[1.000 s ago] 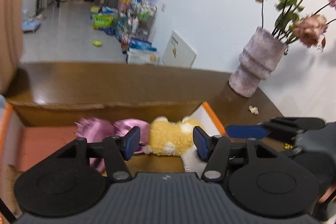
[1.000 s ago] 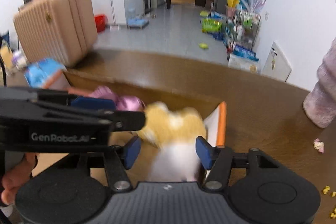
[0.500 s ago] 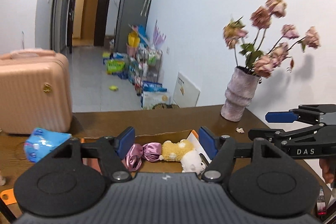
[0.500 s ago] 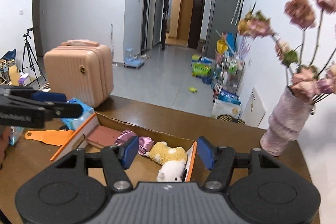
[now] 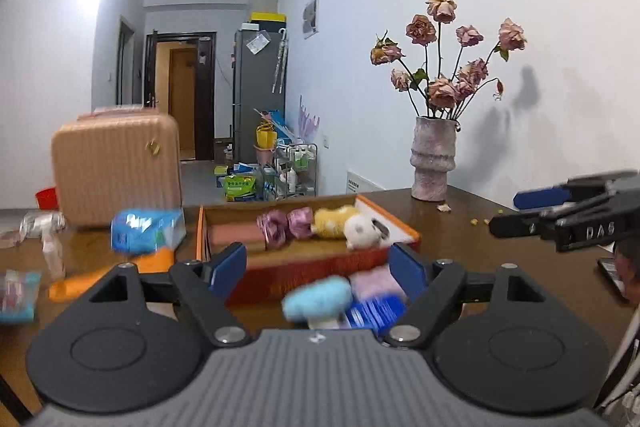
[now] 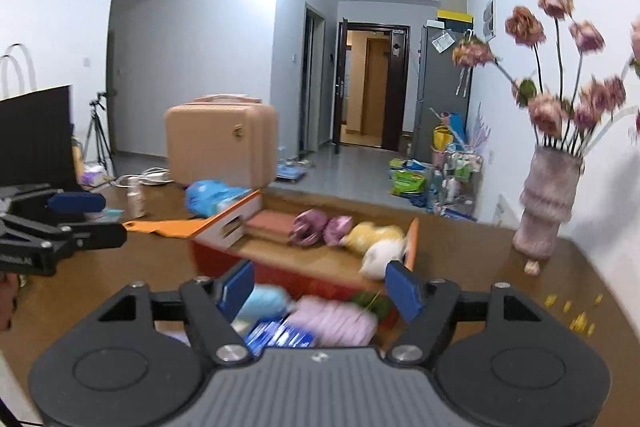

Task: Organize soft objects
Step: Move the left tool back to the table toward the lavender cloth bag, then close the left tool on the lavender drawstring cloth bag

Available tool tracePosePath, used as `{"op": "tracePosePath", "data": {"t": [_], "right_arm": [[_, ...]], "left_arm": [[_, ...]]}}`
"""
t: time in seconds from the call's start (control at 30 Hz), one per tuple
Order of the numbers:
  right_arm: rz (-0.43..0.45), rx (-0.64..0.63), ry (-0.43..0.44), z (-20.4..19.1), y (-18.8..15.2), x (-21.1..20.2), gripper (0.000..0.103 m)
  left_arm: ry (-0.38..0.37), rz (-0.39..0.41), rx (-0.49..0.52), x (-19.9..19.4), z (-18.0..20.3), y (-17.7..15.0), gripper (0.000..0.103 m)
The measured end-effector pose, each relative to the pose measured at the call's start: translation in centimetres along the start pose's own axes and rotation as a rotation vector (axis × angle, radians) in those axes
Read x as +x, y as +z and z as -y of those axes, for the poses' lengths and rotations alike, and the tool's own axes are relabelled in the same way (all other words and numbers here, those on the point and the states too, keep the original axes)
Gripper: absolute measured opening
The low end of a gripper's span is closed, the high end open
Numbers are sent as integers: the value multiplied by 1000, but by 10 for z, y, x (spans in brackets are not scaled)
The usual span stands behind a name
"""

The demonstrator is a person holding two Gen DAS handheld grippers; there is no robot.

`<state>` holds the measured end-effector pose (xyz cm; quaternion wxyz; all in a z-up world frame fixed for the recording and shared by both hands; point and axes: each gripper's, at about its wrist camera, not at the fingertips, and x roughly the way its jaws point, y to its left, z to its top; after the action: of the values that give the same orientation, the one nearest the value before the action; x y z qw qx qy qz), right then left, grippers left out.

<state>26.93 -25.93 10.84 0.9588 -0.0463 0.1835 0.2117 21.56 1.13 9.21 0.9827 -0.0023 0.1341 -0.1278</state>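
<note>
An orange-rimmed box [image 5: 304, 259] on the brown table holds a folded pink cloth [image 5: 234, 235], a purple satin bow [image 5: 286, 225] and a yellow and white plush [image 5: 344, 225]. In front of the box lie a light blue fluffy piece [image 5: 318, 297], a pale pink fluffy piece [image 6: 336, 319] and a blue striped item [image 6: 280, 337], all blurred. My left gripper [image 5: 318, 269] and right gripper [image 6: 320, 286] hover back from the box. The jaws of both are opening, with nothing between them. The right gripper [image 5: 528, 213] shows side-on in the left wrist view.
A vase of dried roses [image 5: 434, 163] stands at the table's far right, with yellow crumbs [image 6: 576, 315] near it. A blue tissue pack [image 5: 146, 229], an orange flat lid [image 5: 116, 273] and a small bottle [image 5: 52, 255] lie left of the box. A tan suitcase [image 5: 116, 175] stands behind.
Both grippers have pulled well back from the box and their jaws have widened. The plush stays in the box. The soft items in front of the box have come into view.
</note>
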Motion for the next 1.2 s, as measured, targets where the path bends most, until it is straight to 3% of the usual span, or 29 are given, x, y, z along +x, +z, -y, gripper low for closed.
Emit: {"op": "tracePosePath", "data": {"t": [0.23,0.3,0.43,0.63,0.93,1.1,1.2], "right_arm": [[14,78,-9,-40,-87,-37,74],[5,103,-13,-48,-106,-42,74],[-12,143,-3,-50,-121,-38,74],[16,146,-42,-43,-115,-21,73],[-93,242,32,-17,-107,37,61],[-142,219,45,-26,-106,72,61],[-162,177,26,-28,-105,84,61]], "left_arm": [[51,-49,-77,-55,9,-70,82],[52,-90,-108,-58,7,-79,82],[69,-99,-110,-53,0,-81,82],[32,-115,-112,-23,-2,-71,82],[-69,-183,-131,55,-3,-54,71],[-68,-290,-193,110,-9,-50,71],[-99,-379,-189,128,1,-59,62]]}}
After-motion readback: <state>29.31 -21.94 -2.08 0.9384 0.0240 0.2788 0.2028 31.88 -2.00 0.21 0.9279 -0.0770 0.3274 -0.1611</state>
